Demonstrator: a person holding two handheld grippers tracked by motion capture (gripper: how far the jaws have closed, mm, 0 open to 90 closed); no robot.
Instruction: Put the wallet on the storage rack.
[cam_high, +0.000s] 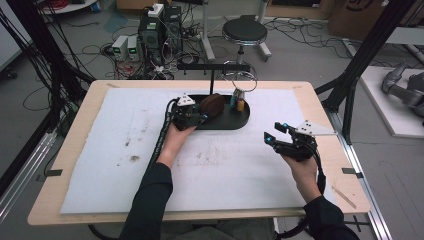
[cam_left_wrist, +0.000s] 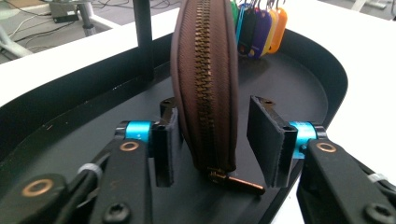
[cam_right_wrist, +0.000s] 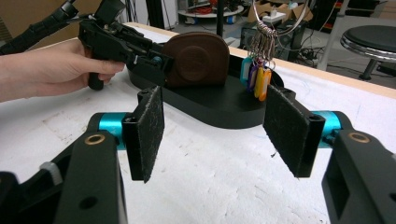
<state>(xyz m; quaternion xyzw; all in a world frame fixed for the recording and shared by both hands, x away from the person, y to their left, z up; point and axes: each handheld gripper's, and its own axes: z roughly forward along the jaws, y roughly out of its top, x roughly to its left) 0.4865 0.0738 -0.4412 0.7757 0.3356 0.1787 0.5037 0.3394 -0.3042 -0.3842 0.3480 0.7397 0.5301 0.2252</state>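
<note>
Right gripper (cam_high: 278, 134): near the table's right edge, I hold it wide open over the white mat (cam_high: 125, 165), gripping nothing.
Left gripper (cam_high: 199, 118): my jaws straddle the brown zip pouch (cam_left_wrist: 205, 84), partly open, one pad touching.
Pouch: upright in the black tray (cam_high: 235, 121), toward the far edge.
Key tags (cam_right_wrist: 257, 77): hanging beyond it.

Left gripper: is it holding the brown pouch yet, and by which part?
Not yet. The left gripper is open, its pads either side of the brown zip pouch's zipper edge, one touching or nearly, the other clearly apart. The right gripper is open, holding nothing.
</note>
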